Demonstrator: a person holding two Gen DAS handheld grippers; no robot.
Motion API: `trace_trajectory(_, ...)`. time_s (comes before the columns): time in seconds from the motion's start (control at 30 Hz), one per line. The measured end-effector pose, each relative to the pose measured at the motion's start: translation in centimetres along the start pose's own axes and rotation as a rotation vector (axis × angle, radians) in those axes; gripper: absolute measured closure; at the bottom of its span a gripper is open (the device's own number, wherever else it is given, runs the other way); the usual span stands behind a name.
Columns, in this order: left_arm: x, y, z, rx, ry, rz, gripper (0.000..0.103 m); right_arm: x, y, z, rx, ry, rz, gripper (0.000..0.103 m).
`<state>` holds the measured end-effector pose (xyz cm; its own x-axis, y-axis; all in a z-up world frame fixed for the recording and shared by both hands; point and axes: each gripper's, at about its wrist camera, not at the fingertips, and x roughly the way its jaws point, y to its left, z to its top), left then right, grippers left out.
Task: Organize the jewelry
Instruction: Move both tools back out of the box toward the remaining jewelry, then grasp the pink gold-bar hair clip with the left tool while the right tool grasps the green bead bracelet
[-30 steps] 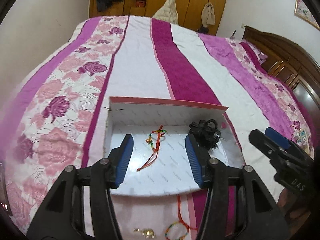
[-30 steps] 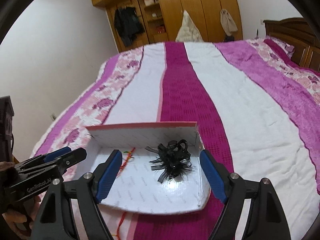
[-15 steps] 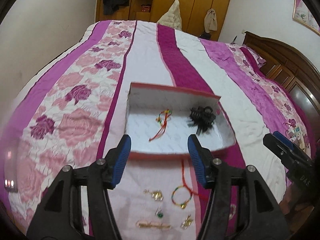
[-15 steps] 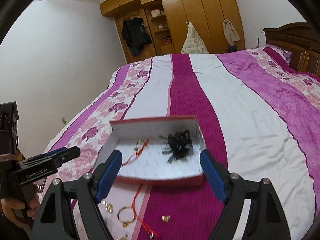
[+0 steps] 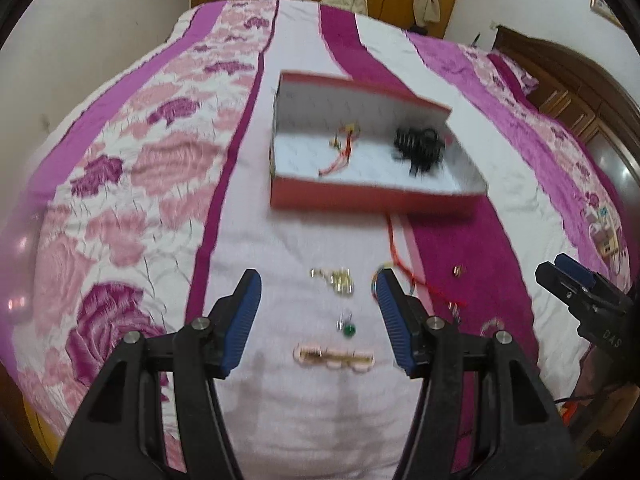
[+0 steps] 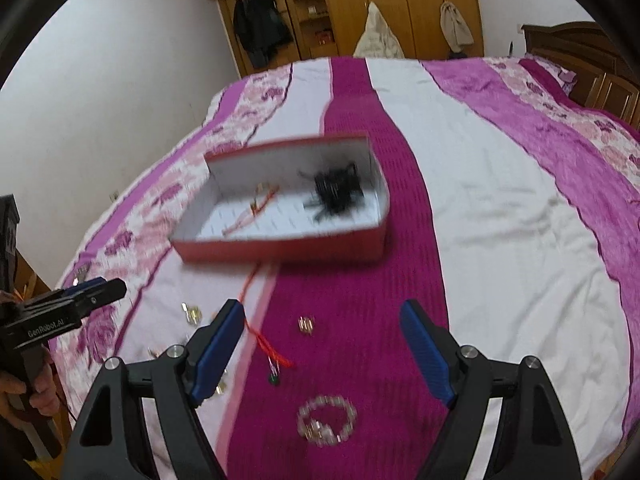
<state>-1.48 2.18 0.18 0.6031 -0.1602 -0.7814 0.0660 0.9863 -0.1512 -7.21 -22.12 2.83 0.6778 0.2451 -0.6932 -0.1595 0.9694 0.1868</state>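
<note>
Both tongs [image 5: 318,292] [image 6: 322,328] open, empty

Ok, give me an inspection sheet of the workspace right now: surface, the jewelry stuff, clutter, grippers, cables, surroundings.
Surface: bed cover, striped pink, magenta and white.
Job's things: red box holds a black hair piece and a red cord charm; loose outside lie a bead bracelet, gold clip, green stud and other small gold pieces.
Clutter: nothing seen.
Grippers: left gripper and right gripper both open, empty.
Cables: nothing clearly seen.
Surroundings: wooden wardrobe, headboard.
</note>
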Motion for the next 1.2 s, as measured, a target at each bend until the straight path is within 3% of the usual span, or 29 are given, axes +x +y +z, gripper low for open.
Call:
trace_trajectory(0.2, 1.7, -0.6, -2.2, 0.018, 0.078, -0.005, 0.049, 1.0, -0.5, -3.0, 0.013, 0.086, -0.012, 0.021)
trace_trajectory(0.3, 2.6, -0.8, -3.0, 0.024, 0.114, -0.01, 0.038, 1.7, -0.8, -4.2, 0.016, 0.135, -0.013, 0.021)
trace_trajectory(0.4, 3.4, -1.0, -3.9, 0.027, 0.145, -0.02, 0.034, 2.6, -0.9, -5.3, 0.01, 0.183, -0.019, 0.021)
trace_trajectory(0.6, 4.8, -1.7, -5.3, 0.058, 0.19, -0.02, 0.033, 3.8, -0.9, -6.6, 0.005, 0.245, -0.022, 0.021)
trace_trajectory(0.83, 5.8, -2.6, -6.1, 0.149, 0.169, 0.052, 0.032, 4.9, -0.4, -7.3, -0.037, 0.275, -0.051, 0.021)
trace_trajectory(1.2, 6.2, -2.5, -6.3, 0.168, 0.117, 0.058, 0.033, 6.1, -0.4, -7.8, -0.046, 0.295, -0.075, 0.02)
